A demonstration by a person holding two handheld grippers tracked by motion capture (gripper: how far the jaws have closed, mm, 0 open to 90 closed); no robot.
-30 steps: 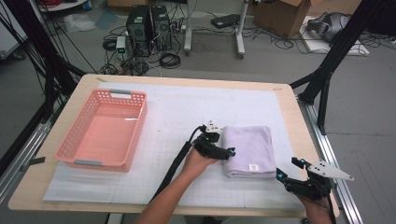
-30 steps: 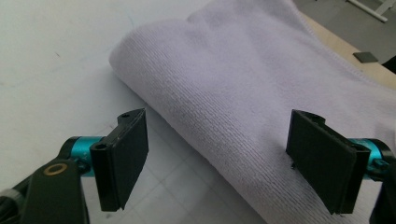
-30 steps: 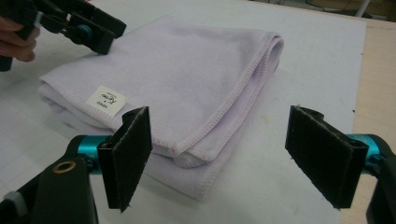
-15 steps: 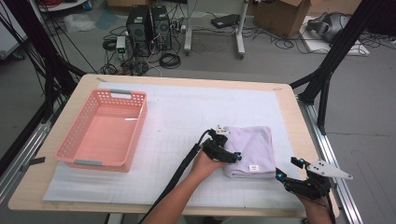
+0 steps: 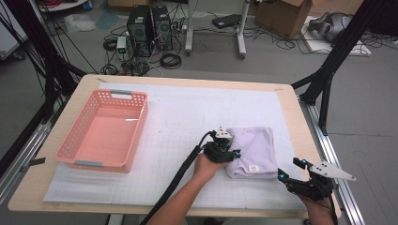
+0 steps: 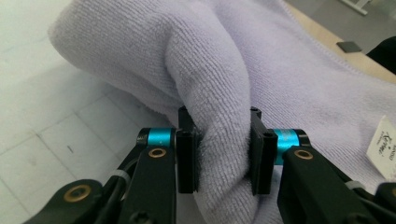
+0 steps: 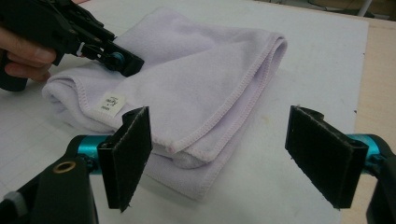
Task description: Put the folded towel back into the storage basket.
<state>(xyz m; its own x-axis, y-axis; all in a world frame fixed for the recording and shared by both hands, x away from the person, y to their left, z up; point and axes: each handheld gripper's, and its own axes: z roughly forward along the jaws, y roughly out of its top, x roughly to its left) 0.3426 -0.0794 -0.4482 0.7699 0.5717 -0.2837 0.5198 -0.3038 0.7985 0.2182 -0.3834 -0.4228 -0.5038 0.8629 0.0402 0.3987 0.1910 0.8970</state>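
Observation:
A folded lilac towel with a small white label lies on the white mat, right of centre. My left gripper is at the towel's left edge. Its jaws have just been closing, and in the left gripper view the left gripper pinches a bunched fold of the towel between its pads. My right gripper rests near the table's front right, just off the towel's near right corner. In the right gripper view the right gripper stands wide open, with the towel ahead of it and nothing between its pads.
A pink plastic basket stands on the left of the white mat. The table's right edge and a metal rail run close beside my right hand. Black frame legs, cables and computer boxes are on the floor beyond the table.
My left gripper has slid right onto the towel's left edge and shut on a fold of it, bunching the cloth. The right gripper has kept still.

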